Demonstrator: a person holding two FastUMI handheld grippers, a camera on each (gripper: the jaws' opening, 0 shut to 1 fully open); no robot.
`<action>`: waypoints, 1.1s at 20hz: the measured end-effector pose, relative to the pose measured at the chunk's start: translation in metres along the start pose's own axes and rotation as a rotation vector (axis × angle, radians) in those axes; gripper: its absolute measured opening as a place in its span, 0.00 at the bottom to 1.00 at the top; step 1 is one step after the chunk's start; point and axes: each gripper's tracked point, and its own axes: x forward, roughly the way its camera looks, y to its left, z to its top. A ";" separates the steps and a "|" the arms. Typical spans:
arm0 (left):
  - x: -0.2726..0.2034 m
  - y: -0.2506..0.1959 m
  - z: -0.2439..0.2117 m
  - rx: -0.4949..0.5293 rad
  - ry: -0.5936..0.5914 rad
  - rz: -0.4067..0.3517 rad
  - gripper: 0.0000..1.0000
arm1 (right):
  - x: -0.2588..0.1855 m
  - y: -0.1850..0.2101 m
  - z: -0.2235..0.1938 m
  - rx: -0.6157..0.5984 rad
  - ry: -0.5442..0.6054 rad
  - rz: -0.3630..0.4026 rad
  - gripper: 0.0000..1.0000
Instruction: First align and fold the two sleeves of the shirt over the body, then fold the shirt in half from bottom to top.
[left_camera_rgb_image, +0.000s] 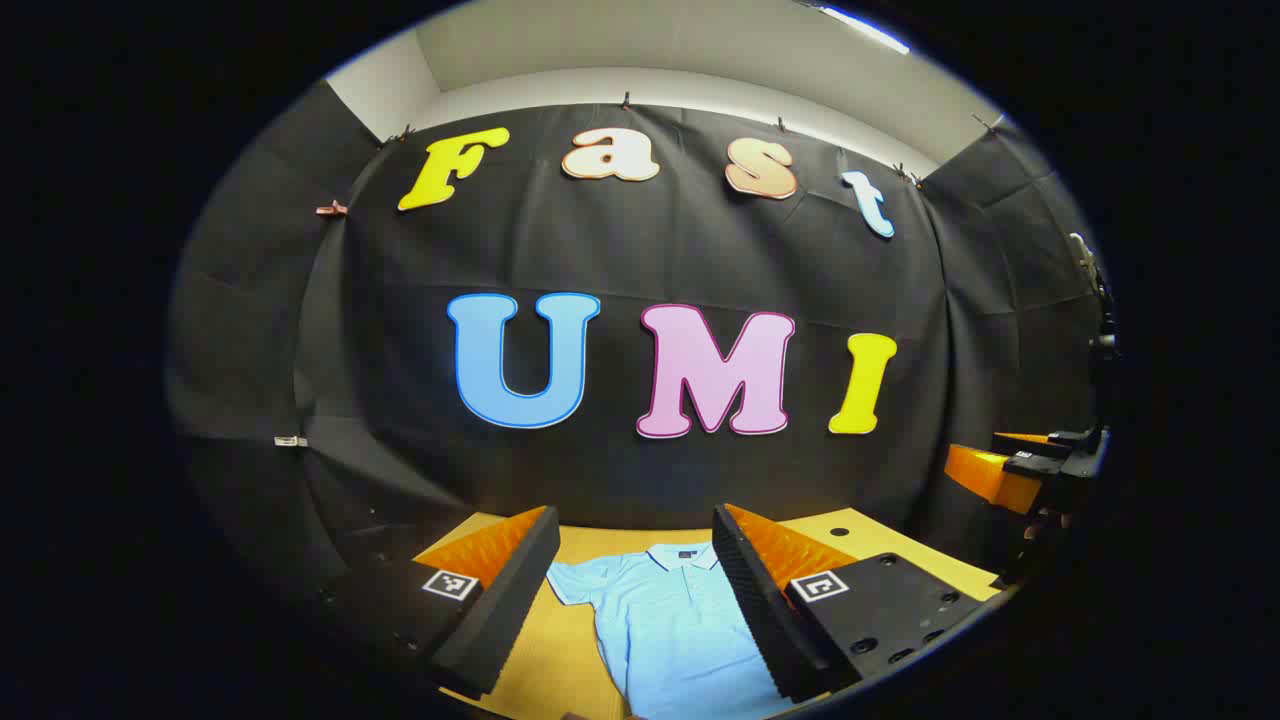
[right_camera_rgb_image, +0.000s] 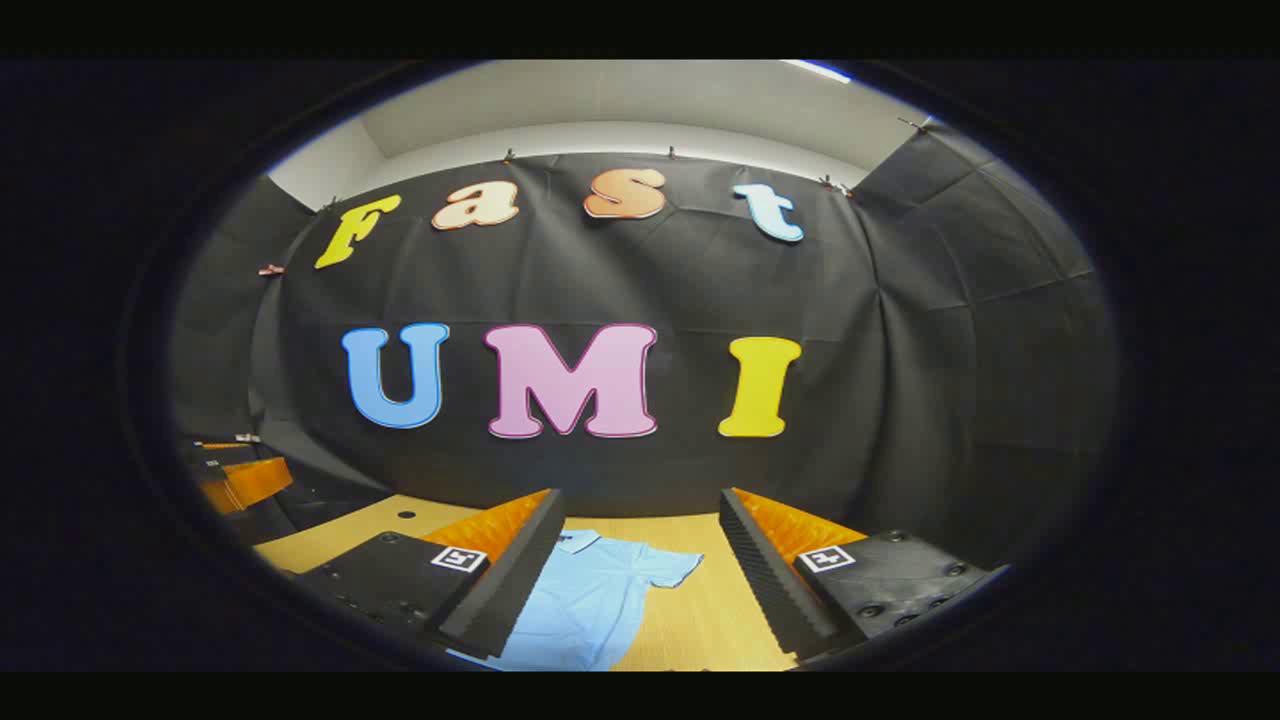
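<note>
While both grippers hover agape, shirt (left_camera_rgb_image: 670, 630) flat (unfolded), table (left_camera_rgb_image: 560, 650).

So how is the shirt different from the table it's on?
The shirt is light blue, while the table is a yellowish wood colour. The shirt is soft cloth with a collar and short sleeves spread out; the table is a hard board with a small round hole near its far edge. The shirt covers just part of the table. Both lie flat.
</note>
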 end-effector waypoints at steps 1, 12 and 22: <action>0.002 0.000 -0.002 0.004 0.003 0.000 0.98 | 0.002 -0.001 -0.002 0.000 0.004 0.001 0.97; 0.019 -0.001 -0.009 0.000 0.018 0.000 0.98 | 0.015 -0.004 -0.013 -0.005 0.026 0.003 0.99; 0.027 -0.001 -0.013 0.002 0.038 0.003 0.98 | 0.035 -0.007 -0.033 0.004 0.078 0.014 0.97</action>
